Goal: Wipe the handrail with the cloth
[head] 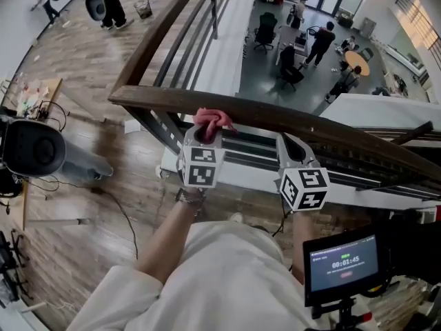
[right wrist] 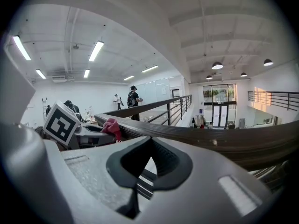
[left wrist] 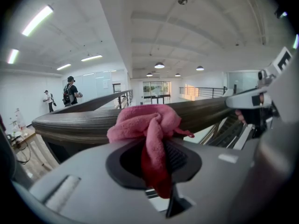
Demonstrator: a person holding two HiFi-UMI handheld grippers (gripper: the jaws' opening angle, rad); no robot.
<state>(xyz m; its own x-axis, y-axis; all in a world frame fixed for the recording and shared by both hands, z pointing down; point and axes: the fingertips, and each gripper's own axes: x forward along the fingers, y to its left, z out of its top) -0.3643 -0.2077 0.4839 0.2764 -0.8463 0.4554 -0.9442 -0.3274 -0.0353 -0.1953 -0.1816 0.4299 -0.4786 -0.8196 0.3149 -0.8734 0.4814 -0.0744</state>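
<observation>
Cloth (left wrist: 148, 122), evidently soft, light and pliant, is best held by its bunched middle, as the left claw (left wrist: 158, 169) pinches it against the wooden handrail (left wrist: 70, 125), while the right claw (right wrist: 148, 164) sits closed and empty nearby.

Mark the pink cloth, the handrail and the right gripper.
pink cloth (left wrist: 148, 121), left gripper view, bunched fold above the jaws
handrail (head: 331, 131), head view, bare dark wooden top
right gripper (right wrist: 150, 140), right gripper view, where its fingertips meet
</observation>
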